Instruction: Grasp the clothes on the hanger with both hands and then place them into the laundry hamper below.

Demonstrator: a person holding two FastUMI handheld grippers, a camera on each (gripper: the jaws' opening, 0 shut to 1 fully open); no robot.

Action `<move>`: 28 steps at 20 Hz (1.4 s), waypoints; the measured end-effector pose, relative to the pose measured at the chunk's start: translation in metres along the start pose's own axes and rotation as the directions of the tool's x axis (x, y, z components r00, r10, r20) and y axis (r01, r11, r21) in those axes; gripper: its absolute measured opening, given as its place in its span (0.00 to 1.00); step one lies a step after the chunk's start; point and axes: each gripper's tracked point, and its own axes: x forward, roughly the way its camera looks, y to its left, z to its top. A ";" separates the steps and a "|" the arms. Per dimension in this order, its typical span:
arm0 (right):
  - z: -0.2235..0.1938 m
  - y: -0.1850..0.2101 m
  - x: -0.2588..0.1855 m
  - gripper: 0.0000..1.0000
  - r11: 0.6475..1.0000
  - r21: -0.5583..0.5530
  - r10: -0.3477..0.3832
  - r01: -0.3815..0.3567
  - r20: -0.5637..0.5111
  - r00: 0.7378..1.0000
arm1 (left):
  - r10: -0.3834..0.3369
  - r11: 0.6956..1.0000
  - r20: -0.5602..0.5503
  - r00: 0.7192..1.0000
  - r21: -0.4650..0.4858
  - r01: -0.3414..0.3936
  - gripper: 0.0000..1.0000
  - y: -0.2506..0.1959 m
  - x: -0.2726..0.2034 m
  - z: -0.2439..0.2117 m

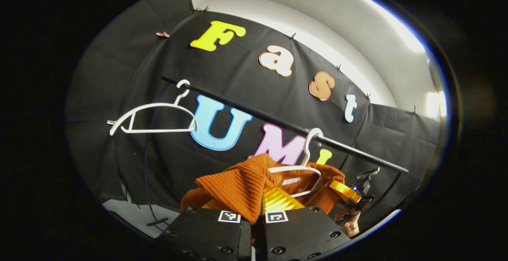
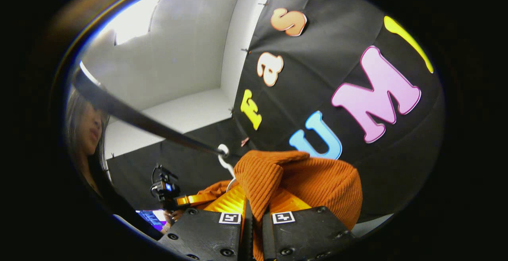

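Two grippers pinching orange sweater (image 1: 238, 187), hanger (image 1: 303, 171)

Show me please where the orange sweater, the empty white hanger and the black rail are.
orange sweater (image 1: 234, 187): left gripper view, on the ribbed fold above the fingers.
empty white hanger (image 1: 152, 118): left gripper view, on its curved upper arm.
black rail (image 1: 270, 119): left gripper view, on the middle of the bar.

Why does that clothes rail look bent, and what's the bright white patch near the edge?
In the left gripper view the fisheye lens bows the black rail and the empty white hanger, and a ceiling light blows out to glare at upper right; in the right gripper view the rail smears soft close to the lens, glare sits upper left, while the orange sweater stays sharp.
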 end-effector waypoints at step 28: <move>-0.024 -0.158 -0.020 0.14 0.878 -0.022 -0.478 0.479 -0.093 0.873 | 0.194 0.963 -0.404 0.894 -0.093 -0.251 0.08 0.092 0.047 -0.208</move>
